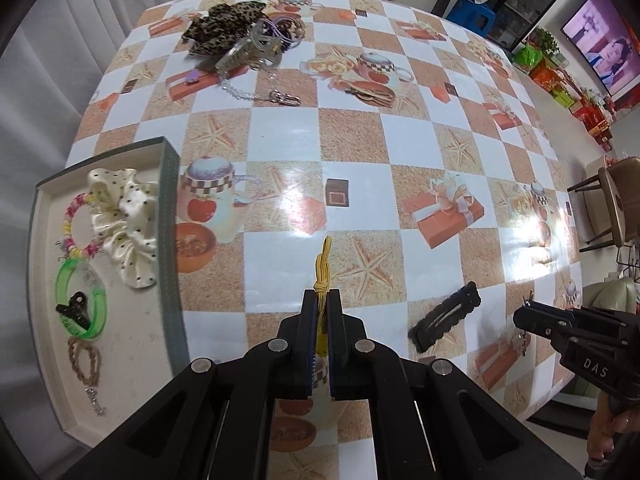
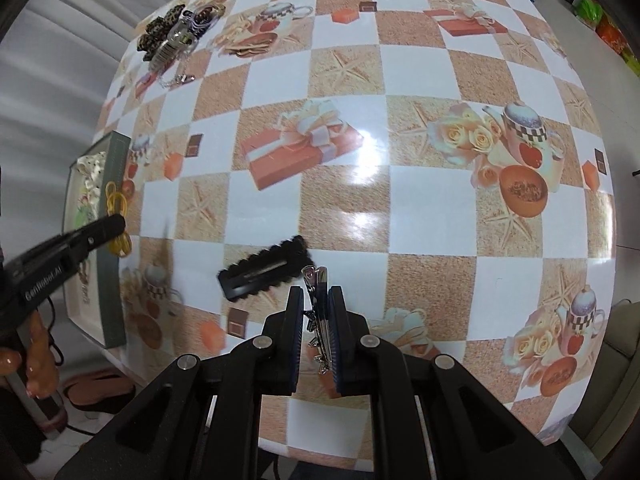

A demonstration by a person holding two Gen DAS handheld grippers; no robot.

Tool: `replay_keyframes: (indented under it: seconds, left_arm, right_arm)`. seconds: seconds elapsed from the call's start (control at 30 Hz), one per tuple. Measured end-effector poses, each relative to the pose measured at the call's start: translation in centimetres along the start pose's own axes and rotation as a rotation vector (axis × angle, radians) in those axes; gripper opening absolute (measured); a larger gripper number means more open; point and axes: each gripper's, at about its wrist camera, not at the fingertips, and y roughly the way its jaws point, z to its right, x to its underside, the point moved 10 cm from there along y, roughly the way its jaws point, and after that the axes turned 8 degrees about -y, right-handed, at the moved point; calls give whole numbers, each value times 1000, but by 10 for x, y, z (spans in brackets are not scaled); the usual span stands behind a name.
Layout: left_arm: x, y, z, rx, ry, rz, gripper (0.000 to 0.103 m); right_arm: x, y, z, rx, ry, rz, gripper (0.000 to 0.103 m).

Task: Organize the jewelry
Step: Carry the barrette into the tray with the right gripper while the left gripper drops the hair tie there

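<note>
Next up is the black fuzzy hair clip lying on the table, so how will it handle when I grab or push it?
The black fuzzy hair clip looks flat and rigid, so it will probably stay stiff, not flop. It lies low on the glossy tablecloth, so a push would likely slide it, not roll it. Its fuzzy edging may help the fingers hold it, and it seems light.

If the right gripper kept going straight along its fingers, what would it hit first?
Probably bare checked tablecloth. The right gripper, shut on a silver metal hair clip, points steeply down; the black fuzzy snap clip lies just left of that line, though depth is unclear.
</note>
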Motion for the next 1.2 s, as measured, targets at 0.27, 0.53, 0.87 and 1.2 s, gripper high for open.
replay_keyframes:
  seconds: [0.27, 0.53, 0.87, 1.2]
  left_arm:
    - [1, -21, -17, -1, -22, 37, 9]
    - [8, -39, -44, -1, -65, 62, 9]
    - [22, -55, -82, -10, -136, 80, 9]
    - [40, -64, -126, -43, -209, 86, 9]
  right_arm:
    - [-11, -12, -27, -12, -26, 21, 13]
    - [-21, -16, -62, -20, -83, 32, 13]
    - [-26, -14, -101, -32, -148, 23, 13]
    - [-27, -11, -129, -36, -203, 14, 13]
